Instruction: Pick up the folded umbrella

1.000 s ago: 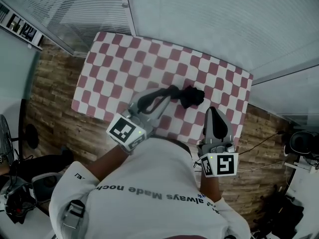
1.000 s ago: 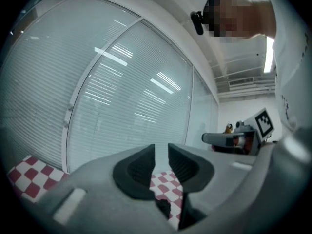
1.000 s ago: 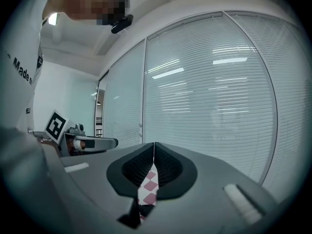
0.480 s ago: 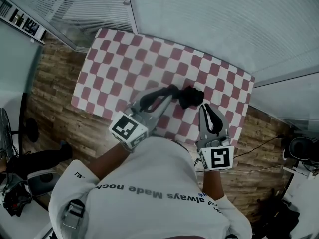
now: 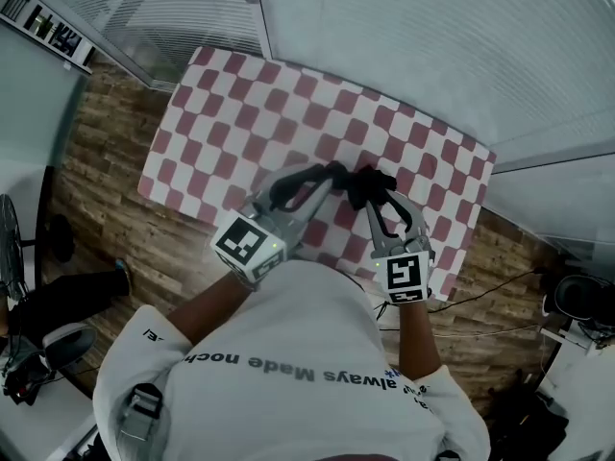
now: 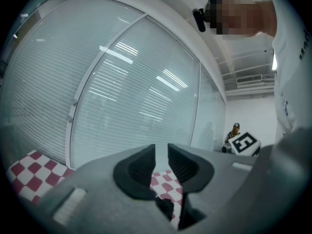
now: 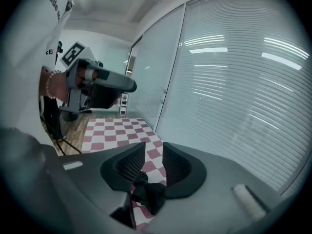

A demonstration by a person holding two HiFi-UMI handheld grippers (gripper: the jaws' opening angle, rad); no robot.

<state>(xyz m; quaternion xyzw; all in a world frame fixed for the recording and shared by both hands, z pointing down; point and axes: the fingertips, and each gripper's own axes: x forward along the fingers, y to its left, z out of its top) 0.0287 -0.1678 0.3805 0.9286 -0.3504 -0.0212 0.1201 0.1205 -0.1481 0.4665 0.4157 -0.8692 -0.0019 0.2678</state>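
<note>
Head view: folded umbrella (image 5: pixel 371 179) lay crosswise on the checked bench (image 5: pixel 221 94). Right tongs (image 5: pixel 382 200), nearer and just opening, straddled it. Left tongs (image 5: pixel 331 170), slightly parted, sat at its left end.

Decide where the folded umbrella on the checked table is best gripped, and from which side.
Probably its bunched middle, across the narrow way. The umbrella lies flat on the table as a short bundle by the near edge, so come down from above on that side. The right gripper, whose jaws have just been opening, has it between them.

A red-and-white checked table (image 5: pixel 221 113) stands on wood-plank floor (image 5: pixel 106 161) beside slatted blinds (image 5: pixel 432 46)
</note>
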